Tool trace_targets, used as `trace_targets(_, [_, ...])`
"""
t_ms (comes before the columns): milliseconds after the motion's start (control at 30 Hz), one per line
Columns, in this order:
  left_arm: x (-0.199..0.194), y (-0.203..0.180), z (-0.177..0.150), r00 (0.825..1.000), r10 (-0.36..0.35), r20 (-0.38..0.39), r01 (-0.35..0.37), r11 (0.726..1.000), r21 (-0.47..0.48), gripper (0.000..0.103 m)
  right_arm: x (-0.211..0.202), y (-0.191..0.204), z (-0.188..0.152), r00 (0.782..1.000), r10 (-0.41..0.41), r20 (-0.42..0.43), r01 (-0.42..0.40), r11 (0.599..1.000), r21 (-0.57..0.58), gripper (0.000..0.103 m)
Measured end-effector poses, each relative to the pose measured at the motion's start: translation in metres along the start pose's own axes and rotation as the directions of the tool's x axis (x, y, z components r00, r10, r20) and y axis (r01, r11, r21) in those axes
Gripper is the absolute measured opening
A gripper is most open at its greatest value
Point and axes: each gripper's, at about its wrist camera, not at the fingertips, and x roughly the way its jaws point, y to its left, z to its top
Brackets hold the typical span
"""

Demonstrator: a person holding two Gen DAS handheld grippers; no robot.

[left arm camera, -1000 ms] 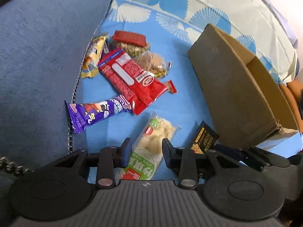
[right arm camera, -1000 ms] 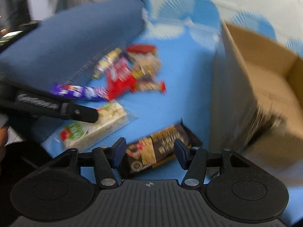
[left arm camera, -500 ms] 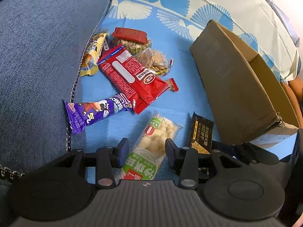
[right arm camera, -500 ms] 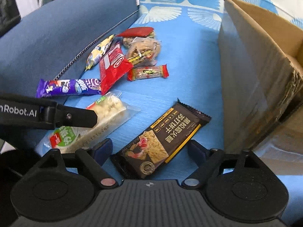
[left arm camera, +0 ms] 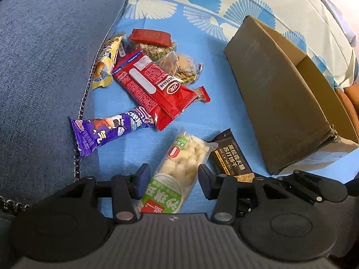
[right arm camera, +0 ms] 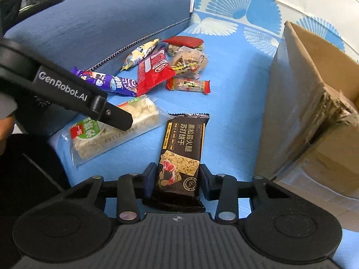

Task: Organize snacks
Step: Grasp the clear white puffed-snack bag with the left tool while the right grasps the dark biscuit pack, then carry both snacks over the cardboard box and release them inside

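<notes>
My left gripper (left arm camera: 174, 179) is open, its jaws on either side of a green-and-white puffed snack pack (left arm camera: 179, 170) that lies on the blue cloth. My right gripper (right arm camera: 177, 180) straddles a black cracker pack (right arm camera: 182, 148), its jaws close to the pack's sides; I cannot tell whether they touch it. The cracker pack (left arm camera: 231, 157) also shows in the left wrist view. The left gripper's arm (right arm camera: 67, 92) crosses over the puffed snack pack (right arm camera: 112, 132) in the right wrist view. An open cardboard box (left arm camera: 289, 98) stands to the right.
A pile of snacks lies further back: a purple bar (left arm camera: 107, 132), a red pack (left arm camera: 154, 89), a yellow pack (left arm camera: 105, 65), a clear biscuit bag (left arm camera: 179, 65), a small red bar (right arm camera: 188, 85). A blue sofa cushion (left arm camera: 44, 67) rises on the left.
My right gripper has narrowed around the black cracker pack, which has turned lengthwise between the jaws. My left gripper has opened a little wider around the puffed snack pack.
</notes>
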Motion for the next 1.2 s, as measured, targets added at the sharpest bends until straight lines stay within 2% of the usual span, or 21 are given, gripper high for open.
trace_targets(467, [0.014, -0.027, -0.006, 0.996, 0.077, -0.053, -0.067, 0.984, 0.164, 0.060, 0.004, 0.001, 0.001, 1.000, -0.005, -0.016, 0.005, 1.000, -0.007, 0.047])
trace_targets(733, [0.022, -0.032, -0.007, 0.992, 0.097, -0.079, -0.080, 0.978, 0.195, 0.060, 0.004, 0.001, 0.001, 1.000, -0.015, -0.015, 0.015, 1.000, -0.019, 0.046])
trace_targets(800, [0.022, -0.032, -0.007, 0.992, 0.100, -0.080, -0.082, 0.977, 0.198, 0.060, 0.004, 0.001, 0.001, 1.000, -0.015, -0.012, 0.015, 1.000, -0.020, 0.042])
trace_targets(867, [0.022, -0.032, -0.007, 0.991, 0.106, -0.081, -0.087, 0.975, 0.203, 0.057, 0.004, 0.001, 0.000, 1.000, -0.017, -0.009, 0.017, 1.000, -0.025, 0.041])
trace_targets(967, [0.022, -0.034, -0.008, 0.991, 0.113, -0.076, -0.094, 0.972, 0.215, 0.044, 0.003, 0.001, -0.001, 1.000, -0.023, -0.006, 0.023, 0.999, -0.033, 0.041])
trace_targets(1133, [0.019, -0.036, -0.009, 0.994, 0.096, -0.054, -0.082, 0.971, 0.224, 0.040, 0.001, 0.003, -0.002, 0.999, -0.032, 0.000, 0.032, 0.999, -0.035, 0.041])
trace_targets(1200, [0.013, -0.033, -0.009, 0.998, 0.057, -0.024, -0.051, 0.977, 0.205, 0.040, -0.002, 0.002, -0.002, 0.999, -0.033, 0.004, 0.033, 0.999, -0.035, 0.041])
